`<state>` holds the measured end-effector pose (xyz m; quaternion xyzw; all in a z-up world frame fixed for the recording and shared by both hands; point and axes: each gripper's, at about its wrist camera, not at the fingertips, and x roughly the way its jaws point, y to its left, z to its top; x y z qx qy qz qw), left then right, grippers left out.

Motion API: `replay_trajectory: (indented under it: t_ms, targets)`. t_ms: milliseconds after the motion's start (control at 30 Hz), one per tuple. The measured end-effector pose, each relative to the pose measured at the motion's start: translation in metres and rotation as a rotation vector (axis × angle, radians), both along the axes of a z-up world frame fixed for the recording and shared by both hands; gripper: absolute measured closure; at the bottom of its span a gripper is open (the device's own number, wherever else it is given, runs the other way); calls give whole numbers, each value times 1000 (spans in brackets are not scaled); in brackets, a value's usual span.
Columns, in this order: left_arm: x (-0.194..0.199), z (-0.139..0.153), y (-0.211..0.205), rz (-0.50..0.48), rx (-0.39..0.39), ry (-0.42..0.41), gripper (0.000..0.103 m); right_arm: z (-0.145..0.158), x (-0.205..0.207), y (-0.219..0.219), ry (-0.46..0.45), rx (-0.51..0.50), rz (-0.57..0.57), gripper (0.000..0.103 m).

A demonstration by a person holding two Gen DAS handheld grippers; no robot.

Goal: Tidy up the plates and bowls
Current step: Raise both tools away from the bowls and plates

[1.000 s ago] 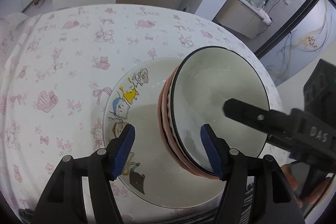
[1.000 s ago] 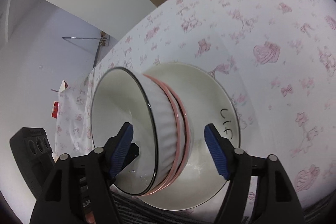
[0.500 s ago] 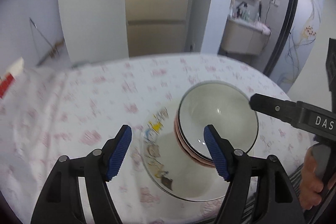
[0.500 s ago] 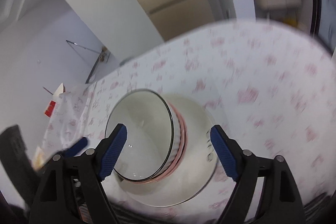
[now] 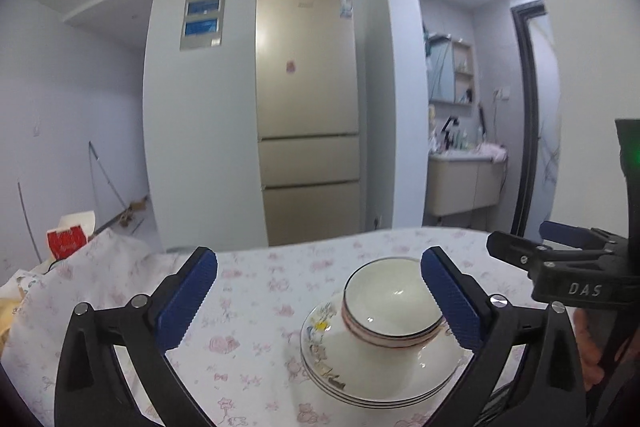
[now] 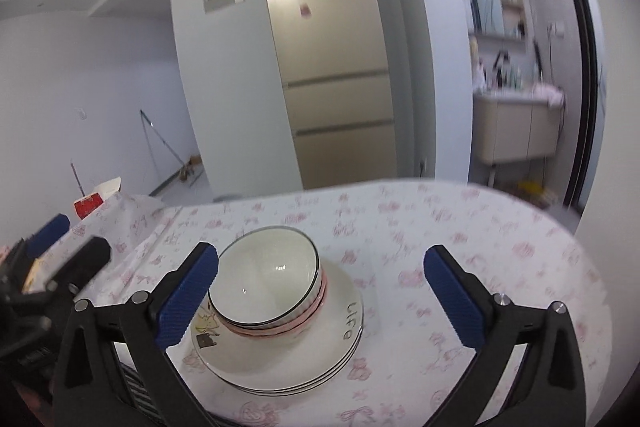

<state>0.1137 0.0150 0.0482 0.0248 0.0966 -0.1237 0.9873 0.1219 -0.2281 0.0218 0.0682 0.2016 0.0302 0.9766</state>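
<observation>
Left wrist view first: the left gripper (image 5: pixel 318 297) hangs above the table with its blue pads spread wide and nothing between them. Just beyond and below, the bowls (image 5: pixel 394 307) sit nested, a black-rimmed white one on top of pink-banded ones, right in the middle of the plates (image 5: pixel 360 375). The whole pile stands on the flowered tablecloth (image 5: pixel 248 307) near the table's front edge. Off to the side, the right gripper (image 5: pixel 520 243) pokes into frame.

Over to the right wrist view, and it's the same story: the right gripper (image 6: pixel 320 291) is wide open and empty, with the bowls (image 6: pixel 266 287) behind its left pad and the plates (image 6: pixel 316 359) spreading out beneath. The left gripper (image 6: pixel 64 239) shows at the far left edge.

Now, the handling. This looks like glazed crockery, so hard, smooth and likely slippery under a pad, and it would chip or shatter if dropped. A full pile should be heavy for one pinch. My call: take any piece by its rim, one finger inside and one outside, gripping firmly but without a jolt. The bowl's upright wall offers the better bite; the plates' shallow lips lie close together and would be fiddly to separate. Stacking appears done.
</observation>
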Motion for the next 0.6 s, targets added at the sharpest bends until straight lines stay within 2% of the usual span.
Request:
replay_trajectory:
  t_ms: [167, 267, 367, 500, 600]
  targets:
    - [-28, 8, 3, -13, -25, -38, 0, 8, -23, -4, -106, 4, -19, 0]
    - [-42, 11, 0, -62, -20, -49, 0, 15, -38, -5, -172, -15, -37, 0]
    - [-56, 5, 0, -68, -24, -120, 0, 18, -47, -2, -196, -21, -34, 0]
    - [-56, -10, 14, -101, -123, -107, 0, 5, -59, 1, -213, -11, -38, 0]
    - [-55, -22, 15, -66, -110, -129, 0, -13, -68, 6, -237, -56, -83, 0]
